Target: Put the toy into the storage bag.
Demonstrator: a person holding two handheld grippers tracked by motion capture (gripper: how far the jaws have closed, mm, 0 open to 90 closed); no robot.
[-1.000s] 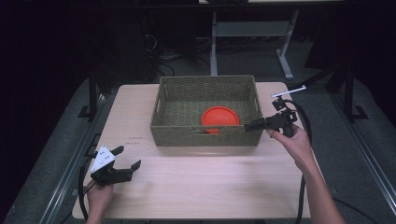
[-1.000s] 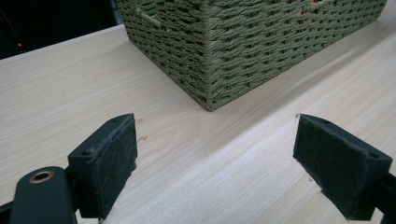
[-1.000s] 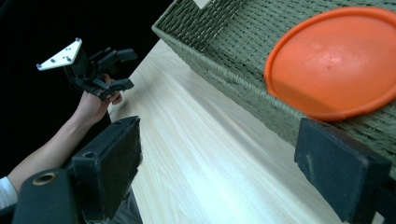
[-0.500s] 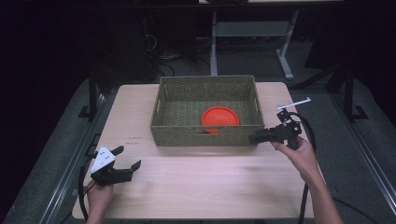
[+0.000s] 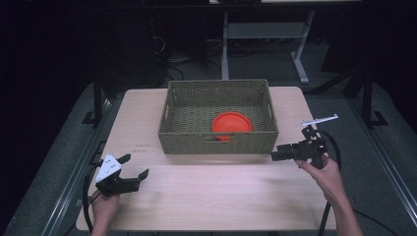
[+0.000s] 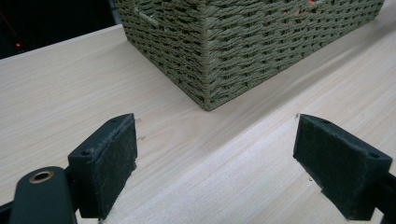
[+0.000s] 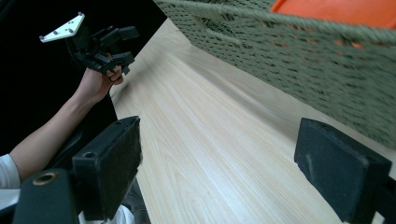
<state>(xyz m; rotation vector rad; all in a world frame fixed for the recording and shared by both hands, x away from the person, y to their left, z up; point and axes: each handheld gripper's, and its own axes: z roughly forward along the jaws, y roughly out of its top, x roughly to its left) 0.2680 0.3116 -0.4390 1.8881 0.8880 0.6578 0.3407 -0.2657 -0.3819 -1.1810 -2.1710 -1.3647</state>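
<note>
Both my grippers' jaws stand released; swinging the right gripper carelessly could knock the basket holding the orange plate.

A pale wooden table stands on grey carpet in a dark room. Behind it stands a metal frame (white legs), with cables nearby.

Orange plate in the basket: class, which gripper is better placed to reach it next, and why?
Right, probably. The right gripper, jaws open, sits by the basket's front right corner, near the orange plate. The left gripper, also open and empty, is at the table's near left edge, farther away.
</note>
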